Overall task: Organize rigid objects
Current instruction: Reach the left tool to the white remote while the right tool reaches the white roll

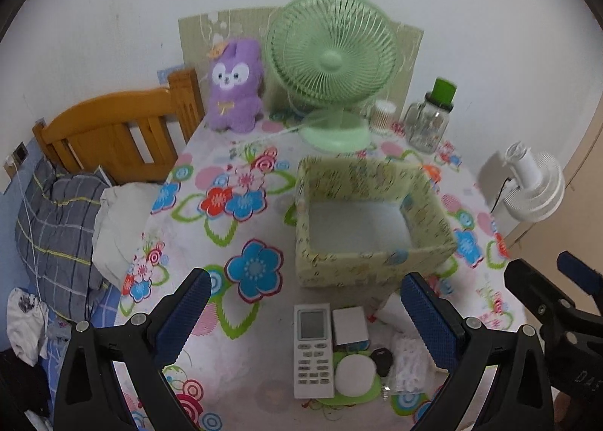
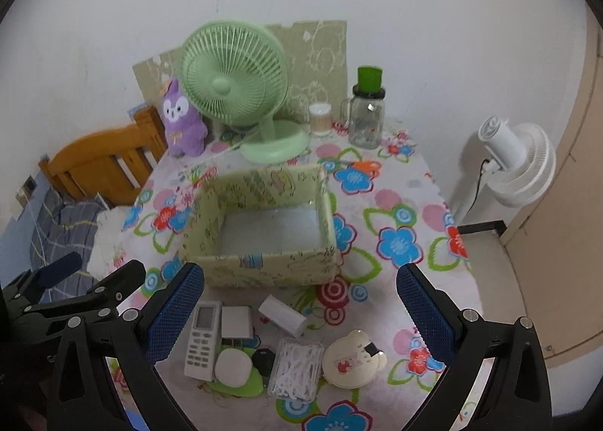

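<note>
Both grippers hover above the near edge of the floral table (image 2: 395, 204) with jaws spread wide and nothing between them: the left gripper (image 1: 305, 318) and the right gripper (image 2: 301, 306). The receiving container, a patterned open box (image 2: 264, 265), sits at centre frame in both views and appears empty. The items to be sorted lie in a cluster in the lower centre of each frame, just in front of the box. The white remote control (image 2: 203, 340) is a stiff, light plastic slab; grip it across its narrow width at mid-length, since the smooth casing may slip if taken near an end. The small white box (image 2: 236, 321) lies touching the remote's right side, so separation is likely needed before the pads can close on it. The white cylinder (image 2: 282, 315) lies on its side and will probably roll; take it across its diameter. The clear case of white sticks (image 2: 297, 367) is likely thin-walled and may flex under pressure. The round cream case (image 2: 348, 361) is broad and probably needs an edge grip. The white disc (image 2: 233, 367) rests on a green mat (image 2: 247, 387); the black key fob (image 2: 263, 358) is small and light.
</note>
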A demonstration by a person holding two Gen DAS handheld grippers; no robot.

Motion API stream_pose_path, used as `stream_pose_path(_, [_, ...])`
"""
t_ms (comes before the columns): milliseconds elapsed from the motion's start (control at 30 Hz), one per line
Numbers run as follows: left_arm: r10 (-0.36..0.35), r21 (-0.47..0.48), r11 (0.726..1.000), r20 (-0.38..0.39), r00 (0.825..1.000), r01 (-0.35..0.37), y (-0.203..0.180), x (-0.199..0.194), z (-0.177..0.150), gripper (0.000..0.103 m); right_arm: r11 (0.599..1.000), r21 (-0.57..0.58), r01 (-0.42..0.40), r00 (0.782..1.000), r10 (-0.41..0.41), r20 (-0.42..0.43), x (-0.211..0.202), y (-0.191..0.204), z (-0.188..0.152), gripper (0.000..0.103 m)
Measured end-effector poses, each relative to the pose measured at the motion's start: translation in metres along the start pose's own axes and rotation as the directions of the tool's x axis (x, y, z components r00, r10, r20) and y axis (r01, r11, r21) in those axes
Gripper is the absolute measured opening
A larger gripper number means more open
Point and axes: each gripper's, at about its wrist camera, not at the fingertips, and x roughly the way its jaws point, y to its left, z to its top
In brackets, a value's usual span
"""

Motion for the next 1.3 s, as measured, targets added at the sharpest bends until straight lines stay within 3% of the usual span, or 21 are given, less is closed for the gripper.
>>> stream_pose_path(200, [0.010, 0.007, 1.000, -0.042, 0.999, -0.010, 0.002, 0.029, -0.016, 0.102, 1.000, -0.031, 0.000, 0.999, -0.002, -0.034, 0.027, 0.004, -0.015, 0.103])
stream_pose_path(567, [0.006, 0.017, 1.000, -0.138, 0.990, -0.004, 0.001, 0.074, -0.046, 0.102, 0.996, -0.035, 0.085, 0.995, -0.086, -0.041, 0.060, -0.004, -0.043, 0.103])
stream_pose_path(800, [0.009, -0.008, 1.000, -0.180, 0.984, -0.010, 0.004, 0.096, -0.057, 0.102, 0.997, -0.010, 0.071, 0.994, -0.071, -0.082, 0.087, -0.006, -0.058, 0.103])
stream_pose_path(1133, [0.003, 0.029, 1.000, -0.253, 0.967, 0.005, 0.003, 0.126, -0.083, 0.099, 0.998, -0.031, 0.057, 0.993, -0.060, -0.098, 0.113, 0.000, -0.078, 0.103])
stream_pose_path(1300, [-0.039, 0.000, 0.999, -0.260, 0.965, 0.041, 0.005, 0.129, -0.089, 0.098, 0.999, -0.005, 0.053, 0.992, -0.053, -0.119, 0.123, -0.001, -0.086, 0.103])
